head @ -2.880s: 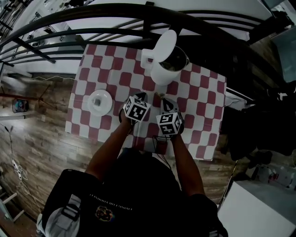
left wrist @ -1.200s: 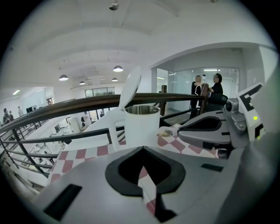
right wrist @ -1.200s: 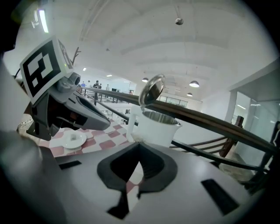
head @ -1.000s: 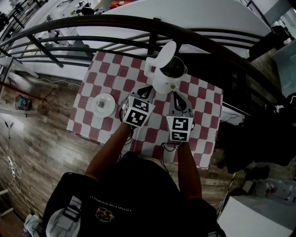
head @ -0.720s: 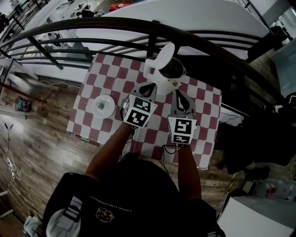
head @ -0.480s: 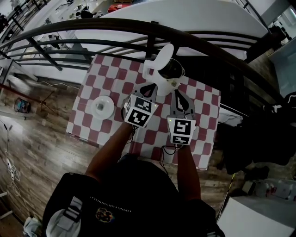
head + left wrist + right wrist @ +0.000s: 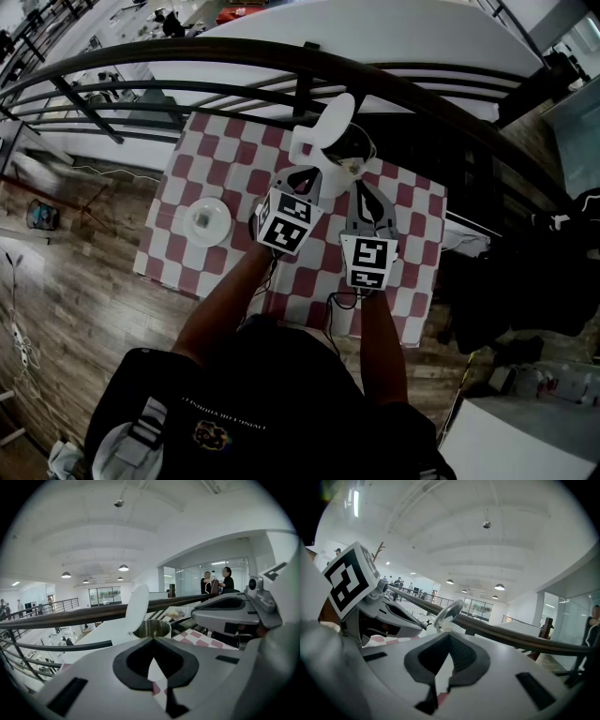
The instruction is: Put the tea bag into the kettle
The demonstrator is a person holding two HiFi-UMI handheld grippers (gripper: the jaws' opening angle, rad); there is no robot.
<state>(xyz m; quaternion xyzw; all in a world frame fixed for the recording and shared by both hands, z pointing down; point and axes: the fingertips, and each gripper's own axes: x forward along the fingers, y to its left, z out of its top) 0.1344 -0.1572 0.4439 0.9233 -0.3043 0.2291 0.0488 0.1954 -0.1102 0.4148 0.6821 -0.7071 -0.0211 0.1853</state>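
Head view first: a few seconds back both tools hung over the middle of the checked cloth [image 7: 412, 225], short of the kettle [image 7: 322, 157], with the tea bag dangling from the right one. Now they have both come forward to it. The left tool [image 7: 305, 176] sits against the near left of the kettle's white body, and the right tool [image 7: 360, 189] is up at its right rim. In the last half second hardly anything has shifted. The small white dish [image 7: 208, 221] lies where it did, well off to the left on the surface.

The head view shows the layout but not the jaws. The left gripper view does: its jaws are together with nothing between them. Beyond them stand the raised lid [image 7: 137, 609] and the kettle's shiny steel inside [image 7: 151, 629], which is barely seen from above. The same view catches the pale tea bag [image 7: 177, 613] right at the tip of the right tool, level with the rim. The right gripper view shows its own jaws pressed together, but the bag itself is hard to make out there — only the lid beyond them is clear.

So the tea bag is pinched at the right tool's tip, over the right edge of the open kettle and not yet down inside.
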